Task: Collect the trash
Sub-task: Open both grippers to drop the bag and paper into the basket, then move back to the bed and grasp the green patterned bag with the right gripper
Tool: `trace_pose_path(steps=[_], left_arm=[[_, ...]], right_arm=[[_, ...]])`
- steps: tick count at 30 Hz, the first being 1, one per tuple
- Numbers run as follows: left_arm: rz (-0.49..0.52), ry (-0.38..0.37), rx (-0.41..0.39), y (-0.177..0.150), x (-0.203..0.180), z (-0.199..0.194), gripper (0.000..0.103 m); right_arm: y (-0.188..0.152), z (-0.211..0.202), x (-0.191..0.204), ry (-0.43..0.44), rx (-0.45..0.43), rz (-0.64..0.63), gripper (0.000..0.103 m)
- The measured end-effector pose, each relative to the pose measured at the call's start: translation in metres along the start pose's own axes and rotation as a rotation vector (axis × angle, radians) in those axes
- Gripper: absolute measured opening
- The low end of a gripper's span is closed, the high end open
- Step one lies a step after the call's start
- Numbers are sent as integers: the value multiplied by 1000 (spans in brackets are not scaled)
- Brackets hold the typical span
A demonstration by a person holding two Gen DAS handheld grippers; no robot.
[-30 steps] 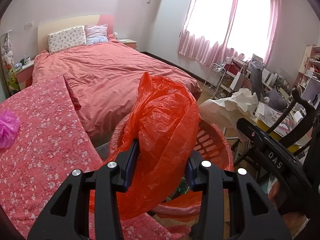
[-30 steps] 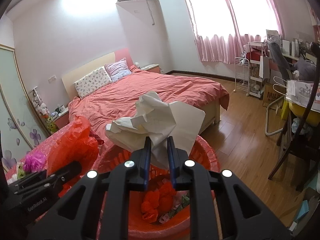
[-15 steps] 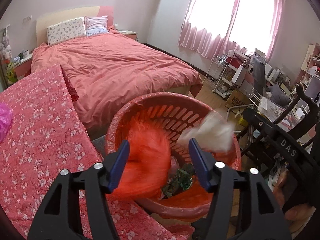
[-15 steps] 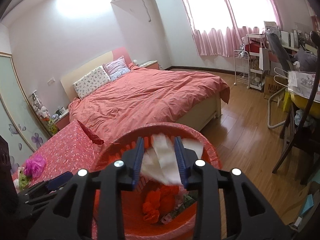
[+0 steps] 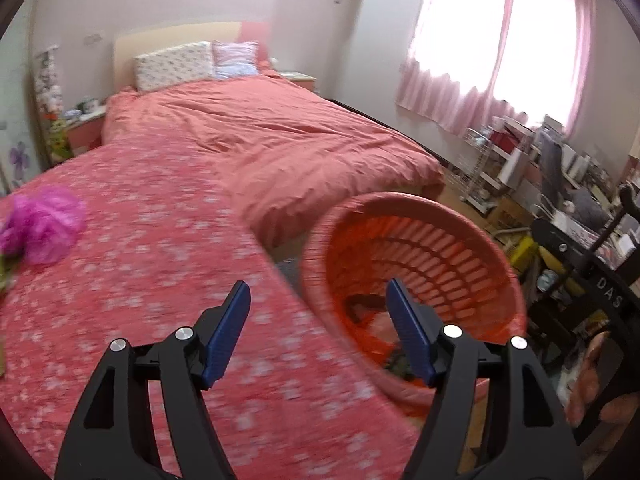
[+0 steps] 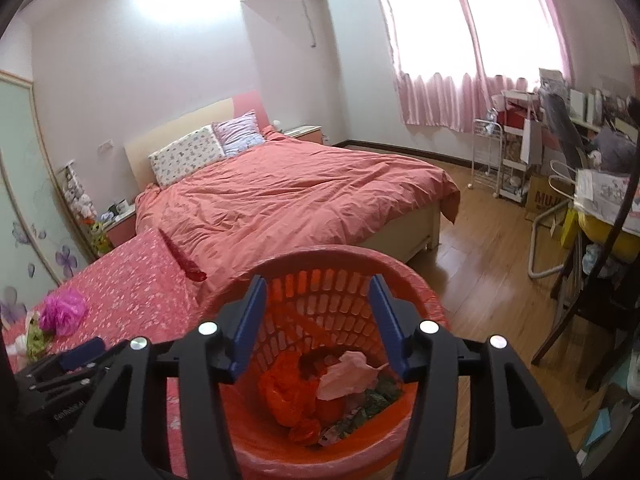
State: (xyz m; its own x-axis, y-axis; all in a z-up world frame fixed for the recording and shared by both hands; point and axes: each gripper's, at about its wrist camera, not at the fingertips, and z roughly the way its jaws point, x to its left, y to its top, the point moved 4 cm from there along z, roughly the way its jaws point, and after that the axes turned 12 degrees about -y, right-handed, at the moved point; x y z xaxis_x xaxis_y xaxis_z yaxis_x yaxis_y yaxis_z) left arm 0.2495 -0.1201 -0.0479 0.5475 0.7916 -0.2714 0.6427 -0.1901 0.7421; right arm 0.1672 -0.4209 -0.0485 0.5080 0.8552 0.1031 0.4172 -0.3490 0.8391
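A round red plastic basket (image 6: 430, 304) stands on the floor beside the floral-covered table (image 6: 132, 280); it also shows in the left wrist view (image 5: 496, 256). Inside lie an orange plastic bag (image 6: 288, 392), crumpled white paper (image 6: 348, 376) and other scraps. My right gripper (image 6: 318, 320) is open and empty right above the basket. My left gripper (image 5: 318, 322) is open and empty over the table's edge, left of the basket. A pink plastic bag (image 5: 44, 222) lies on the table at the far left, also in the right wrist view (image 6: 64, 312).
A bed with a salmon duvet (image 6: 288, 196) lies behind the table. A cluttered desk and dark chair (image 6: 592, 264) stand at the right, with a white wire rack (image 6: 486, 156) by the curtains. Green scraps (image 6: 34, 338) lie by the pink bag.
Both grippers opened: the orange bag and the white paper dropped into the basket. My left gripper has swung left over the table; my right stays above the basket.
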Motion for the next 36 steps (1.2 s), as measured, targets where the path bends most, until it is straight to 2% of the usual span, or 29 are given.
trace_pose_path(steps=[9,21,30,36], left_arm=[[-116,195,-84,-12,97,-67,70],[-311,446,-214,-45,226,-182,70],[-385,550,-235,-78,283,-231,70],[-428,580,-250,-89,311,-247,70]], right_arm=[[-14,-16,79,96,18,-116,53],[-56,-51,235,304,67,-316,53],[-102,-78,357,465,137,-462,52],[-134,-94,437,575,201,-559,41]])
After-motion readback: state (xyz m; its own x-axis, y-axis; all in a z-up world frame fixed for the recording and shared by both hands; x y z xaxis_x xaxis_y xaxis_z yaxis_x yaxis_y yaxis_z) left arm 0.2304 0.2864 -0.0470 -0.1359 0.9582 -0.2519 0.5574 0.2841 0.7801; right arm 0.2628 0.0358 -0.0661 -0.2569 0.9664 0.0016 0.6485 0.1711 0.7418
